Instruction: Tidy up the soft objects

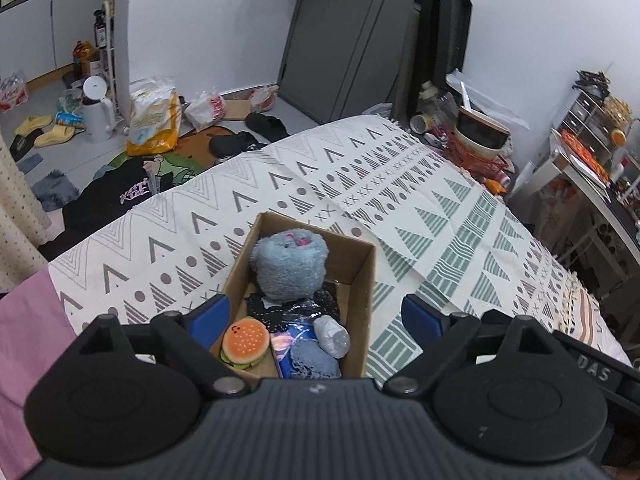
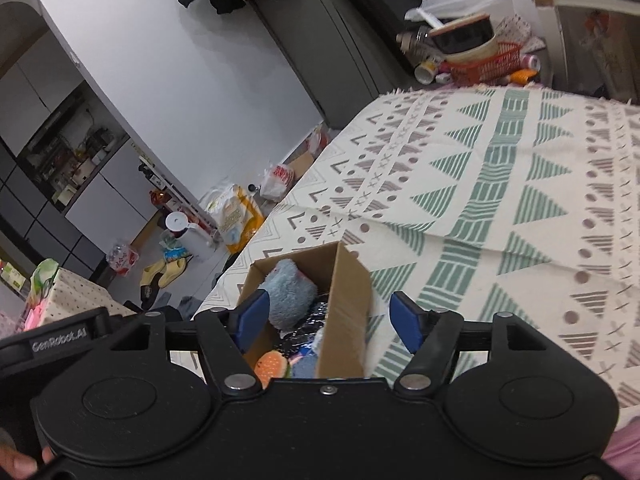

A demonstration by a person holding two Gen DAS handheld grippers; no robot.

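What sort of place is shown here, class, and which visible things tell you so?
Probably a small lived-in flat or bedsit: a bed under a patterned cover, yellow slippers on the floor, kitchen cupboards beyond.

I am reading "GenRobot.AI" in white on my black plastic right gripper (image 2: pixel 326 322) housing; "DAS" on my left gripper's (image 1: pixel 316 316) black body.
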